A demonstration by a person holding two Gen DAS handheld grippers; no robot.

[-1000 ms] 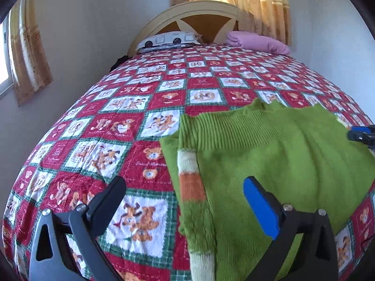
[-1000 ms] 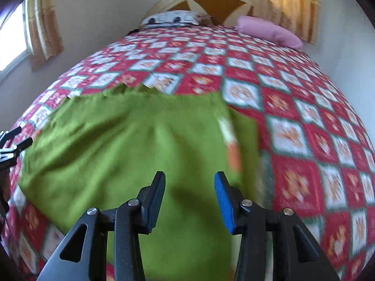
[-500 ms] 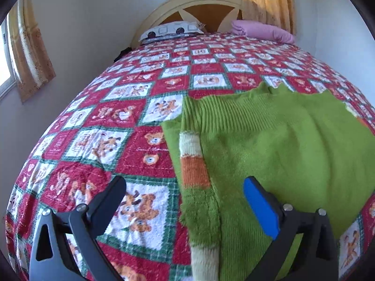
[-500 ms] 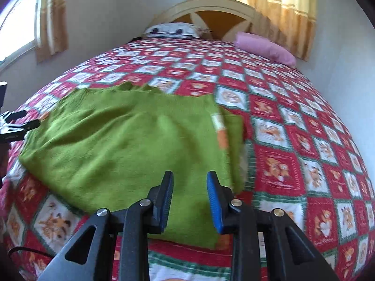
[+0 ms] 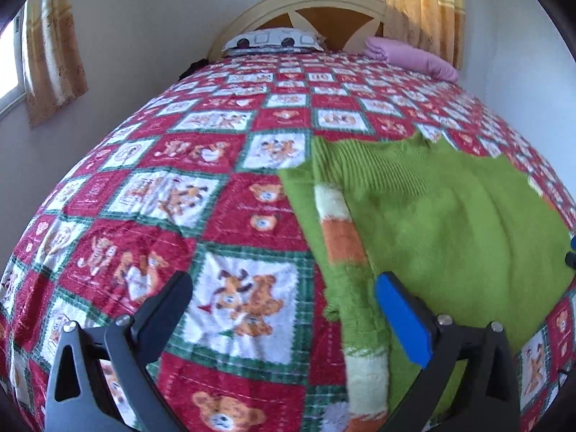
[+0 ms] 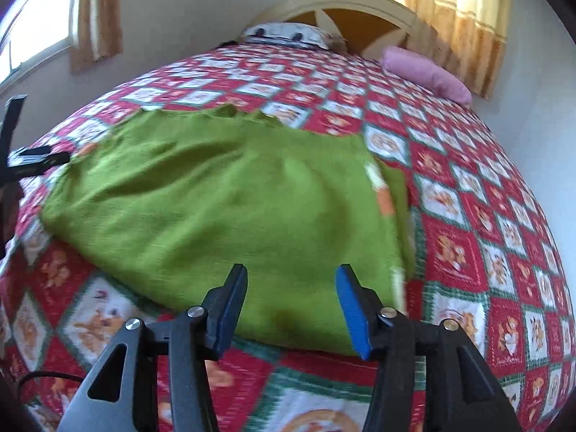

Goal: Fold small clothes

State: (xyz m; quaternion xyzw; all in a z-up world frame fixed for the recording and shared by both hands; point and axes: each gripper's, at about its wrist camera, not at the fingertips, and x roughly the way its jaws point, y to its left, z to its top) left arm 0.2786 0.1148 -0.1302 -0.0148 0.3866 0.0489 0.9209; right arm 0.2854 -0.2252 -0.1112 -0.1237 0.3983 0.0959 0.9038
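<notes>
On the bed: green sweater point(image 5: 450, 223) lies flat on the teddy-print quilt point(image 5: 151, 194), near the foot edge, well apart from the headboard end
Sweater state: sleeves look folded in along both side edges; striped cream-orange sleeve point(image 5: 338, 230) lies on the body at its left edge, another striped bit shows at the right edge in the right wrist view; I judge that's so the next fold comes out as a tidy rectangle
Left gripper point(image 5: 284, 302): you hold it wide open, nothing between the jaws; it hangs over the quilt and the sweater's left edge, blue pad point(image 5: 403, 320) above the sleeve
Right gripper point(image 6: 291, 309): about half open and opening, nothing gripped; it sits above the sweater's near hem, close to the right corner
Why there: one claw at each near corner, likely lined up to pinch the hem and fold it toward the far edge
Containers: none visible, no basket or bin
Headboard end: patterned pillow point(image 5: 273, 39), pink pillow point(image 5: 414, 57)
Blur: both views smeared, cloth contact can't be told
</notes>
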